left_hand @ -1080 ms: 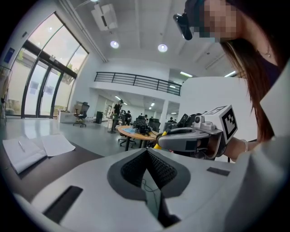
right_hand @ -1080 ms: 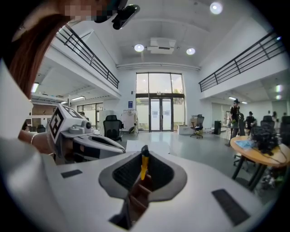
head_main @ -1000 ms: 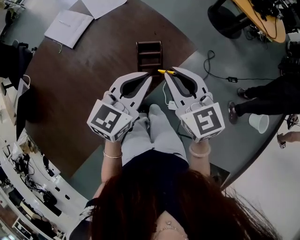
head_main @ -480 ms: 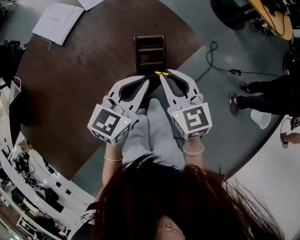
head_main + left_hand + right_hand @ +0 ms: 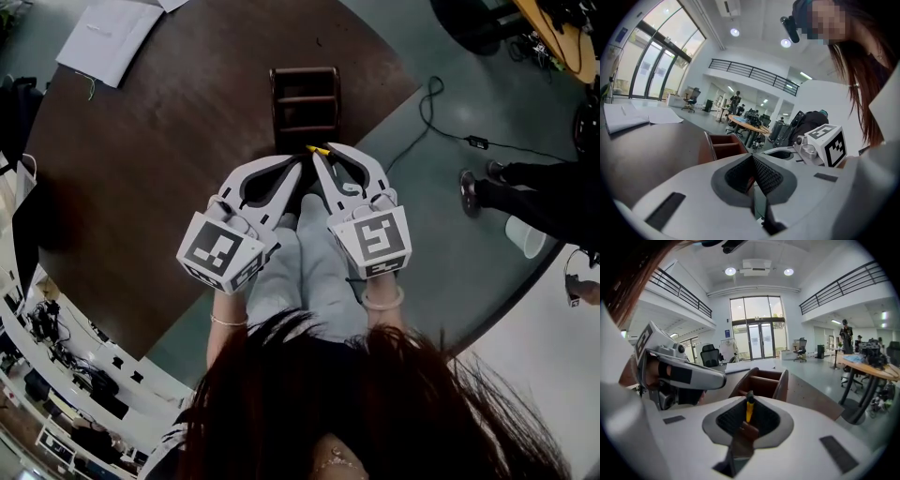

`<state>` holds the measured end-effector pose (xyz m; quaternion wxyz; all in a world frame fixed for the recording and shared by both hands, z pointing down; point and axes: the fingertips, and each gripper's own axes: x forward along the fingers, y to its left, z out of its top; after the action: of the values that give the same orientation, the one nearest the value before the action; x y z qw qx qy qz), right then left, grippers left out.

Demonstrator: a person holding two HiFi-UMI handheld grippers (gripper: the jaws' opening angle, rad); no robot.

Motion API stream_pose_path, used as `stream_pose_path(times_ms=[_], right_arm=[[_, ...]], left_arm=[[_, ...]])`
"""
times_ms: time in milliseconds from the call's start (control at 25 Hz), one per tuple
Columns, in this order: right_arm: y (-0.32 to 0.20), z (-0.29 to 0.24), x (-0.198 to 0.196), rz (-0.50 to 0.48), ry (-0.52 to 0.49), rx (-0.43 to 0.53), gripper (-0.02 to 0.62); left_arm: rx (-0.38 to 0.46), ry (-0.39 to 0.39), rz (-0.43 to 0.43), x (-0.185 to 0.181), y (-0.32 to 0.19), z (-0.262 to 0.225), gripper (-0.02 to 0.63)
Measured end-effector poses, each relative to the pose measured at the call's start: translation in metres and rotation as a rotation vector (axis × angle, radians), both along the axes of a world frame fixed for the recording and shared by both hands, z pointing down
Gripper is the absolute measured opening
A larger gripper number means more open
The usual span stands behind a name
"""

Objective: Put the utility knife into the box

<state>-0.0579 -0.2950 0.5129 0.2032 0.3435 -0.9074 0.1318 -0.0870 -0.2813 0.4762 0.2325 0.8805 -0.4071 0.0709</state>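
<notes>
A yellow utility knife point(image 5: 319, 149) point(image 5: 749, 409) sticks out of my right gripper point(image 5: 314, 153) point(image 5: 749, 414), whose jaws are shut on it. The gripper hangs just in front of the near end of the brown wooden box point(image 5: 305, 101) point(image 5: 761, 380), an open box with dividers on the dark round table point(image 5: 159, 159). Close beside it on the left, my left gripper point(image 5: 297, 165) point(image 5: 752, 160) is shut with nothing in it. The box point(image 5: 723, 145) also shows ahead in the left gripper view. Both grippers are held over the person's lap at the table edge.
White papers point(image 5: 98, 37) lie at the far left of the table. A black cable point(image 5: 441, 103) runs over the floor to the right. A person's legs point(image 5: 534, 192) and a paper cup point(image 5: 525, 234) are at the right edge.
My right gripper has carried the knife leftward, closing in on the left gripper and lining up with the box's near end. The left gripper has barely moved.
</notes>
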Motion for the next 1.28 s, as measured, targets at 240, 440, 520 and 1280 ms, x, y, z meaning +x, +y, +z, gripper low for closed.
stream_pose_path(times_ms=[240, 440, 520, 1280], right_arm=[[0.002, 0.008, -0.001, -0.017, -0.008, -0.031, 0.052], [0.001, 0.003, 0.000, -0.012, -0.019, -0.017, 0.054], [0.000, -0.003, 0.001, -0.008, -0.027, -0.008, 0.054], [0.002, -0.120, 0.026, 0.052, -0.125, 0.157, 0.015]], left_arm=[[-0.014, -0.001, 0.005, 0.000, -0.001, 0.006, 0.002], [-0.012, -0.003, 0.006, 0.000, -0.002, 0.005, 0.002], [-0.004, -0.005, 0.009, 0.000, -0.002, 0.002, 0.002], [0.151, -0.024, 0.015, 0.001, 0.002, -0.088, 0.002]])
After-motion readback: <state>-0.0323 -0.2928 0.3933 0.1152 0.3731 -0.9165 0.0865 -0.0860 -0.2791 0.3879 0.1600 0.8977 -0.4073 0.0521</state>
